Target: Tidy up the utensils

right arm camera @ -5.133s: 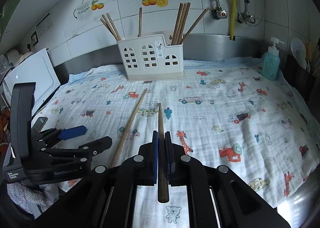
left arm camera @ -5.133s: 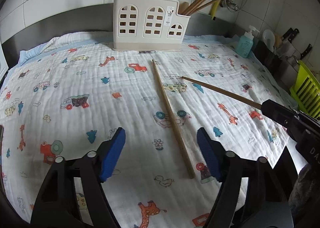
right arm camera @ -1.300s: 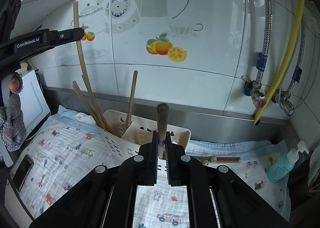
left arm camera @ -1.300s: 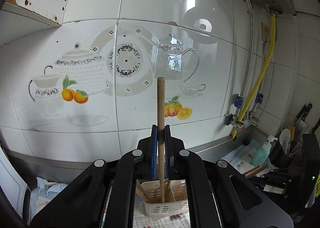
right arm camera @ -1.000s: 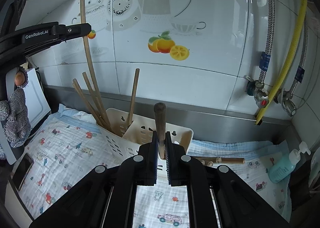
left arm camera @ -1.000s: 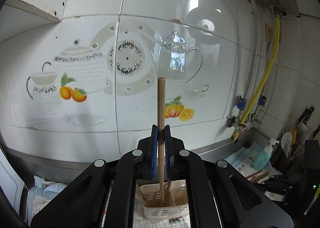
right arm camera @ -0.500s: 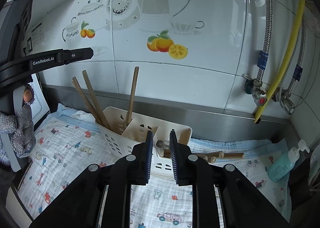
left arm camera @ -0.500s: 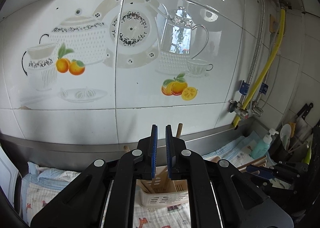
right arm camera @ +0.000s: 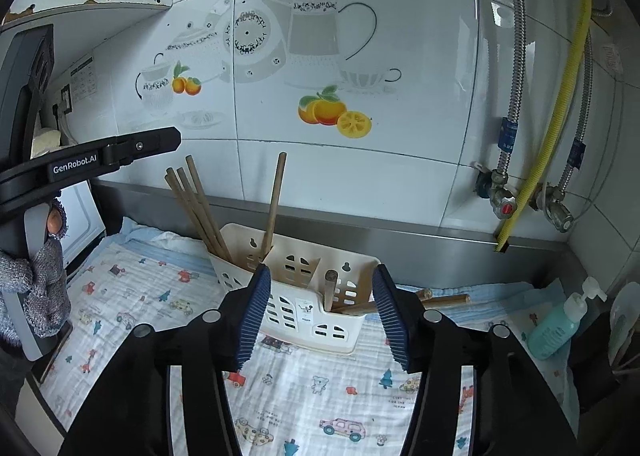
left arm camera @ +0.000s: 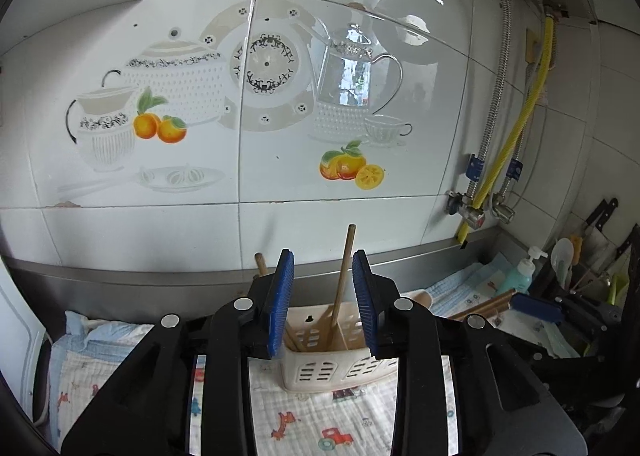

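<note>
A cream plastic utensil holder (right arm camera: 304, 308) stands on the patterned cloth against the steel backsplash; it also shows in the left wrist view (left arm camera: 320, 370). Wooden chopsticks stand in it: several in the left compartment (right arm camera: 196, 207), one in the middle (right arm camera: 276, 199), several leaning out of the right compartment (right arm camera: 432, 302). My left gripper (left arm camera: 323, 304) is open and empty above the holder, with one chopstick (left arm camera: 344, 276) seen between its jaws. My right gripper (right arm camera: 322, 312) is open and empty above the holder's right compartment.
A teal soap bottle (right arm camera: 560, 320) stands at the right by the wall. Taps and a yellow hose (right arm camera: 556, 115) hang on the tiled wall. Knives and utensils (left arm camera: 592, 244) sit at the far right. A white board (right arm camera: 80, 215) leans at the left.
Both grippers held a chopstick over the holder a second ago. Both have opened wide, and the chopsticks now stand in the holder.
</note>
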A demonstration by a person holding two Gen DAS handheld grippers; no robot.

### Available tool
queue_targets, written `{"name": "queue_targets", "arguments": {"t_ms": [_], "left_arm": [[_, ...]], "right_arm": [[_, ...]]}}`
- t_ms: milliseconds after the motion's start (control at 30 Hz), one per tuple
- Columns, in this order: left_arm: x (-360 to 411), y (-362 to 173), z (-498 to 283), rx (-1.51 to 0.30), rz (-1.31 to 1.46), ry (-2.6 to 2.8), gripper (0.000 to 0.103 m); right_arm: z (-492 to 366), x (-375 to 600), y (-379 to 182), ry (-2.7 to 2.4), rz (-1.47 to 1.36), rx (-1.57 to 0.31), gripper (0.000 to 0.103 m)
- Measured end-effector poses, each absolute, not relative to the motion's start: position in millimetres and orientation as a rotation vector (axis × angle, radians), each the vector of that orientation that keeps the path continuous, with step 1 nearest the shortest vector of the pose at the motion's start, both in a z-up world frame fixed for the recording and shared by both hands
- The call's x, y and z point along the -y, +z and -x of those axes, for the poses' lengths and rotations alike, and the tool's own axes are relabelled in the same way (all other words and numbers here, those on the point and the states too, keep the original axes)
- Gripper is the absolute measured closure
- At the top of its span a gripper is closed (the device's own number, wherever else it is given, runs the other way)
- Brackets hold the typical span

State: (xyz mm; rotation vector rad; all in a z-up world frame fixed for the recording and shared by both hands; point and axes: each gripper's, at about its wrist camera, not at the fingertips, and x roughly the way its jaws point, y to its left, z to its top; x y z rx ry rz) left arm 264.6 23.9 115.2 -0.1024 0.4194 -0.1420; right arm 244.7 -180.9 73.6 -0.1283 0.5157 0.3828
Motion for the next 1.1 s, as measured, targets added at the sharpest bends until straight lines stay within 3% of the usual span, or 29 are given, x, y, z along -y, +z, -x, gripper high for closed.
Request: {"name": "queue_targets", "arguments": {"t_ms": [33, 133, 233, 333, 533, 1100], "left_arm": [[-24.4, 114.8, -260.1, -0.415, 0.099, -0.146, 0.071], [-27.4, 112.9, -244.5, -0.399, 0.096, -0.126, 0.04], [-29.8, 110.6, -229.5, -0.389, 0.082, -0.116, 0.04], [-33.7, 106.1, -214.7, -0.387, 0.083, -0.101, 0.02], [-41.2, 97.2, -185.7, -0.37, 0.083, -0.073, 0.013], [-36.8, 67.8, -128.1, -0.379, 0.016, -0.01, 0.008]], "right_arm": [[-240.9, 181.2, 74.3, 0.38, 0.129, -0.51, 0.046], [-230.2, 182.3, 74.8, 0.367, 0.137, -0.493, 0.038], [-220.0, 183.8, 74.9, 0.356, 0.136, -0.482, 0.032], [-207.0, 184.9, 74.5, 0.345, 0.136, -0.464, 0.027], [-181.5, 186.8, 67.5, 0.311, 0.131, -0.433, 0.015], [-127.7, 190.3, 46.6, 0.27, 0.084, -0.411, 0.009]]}}
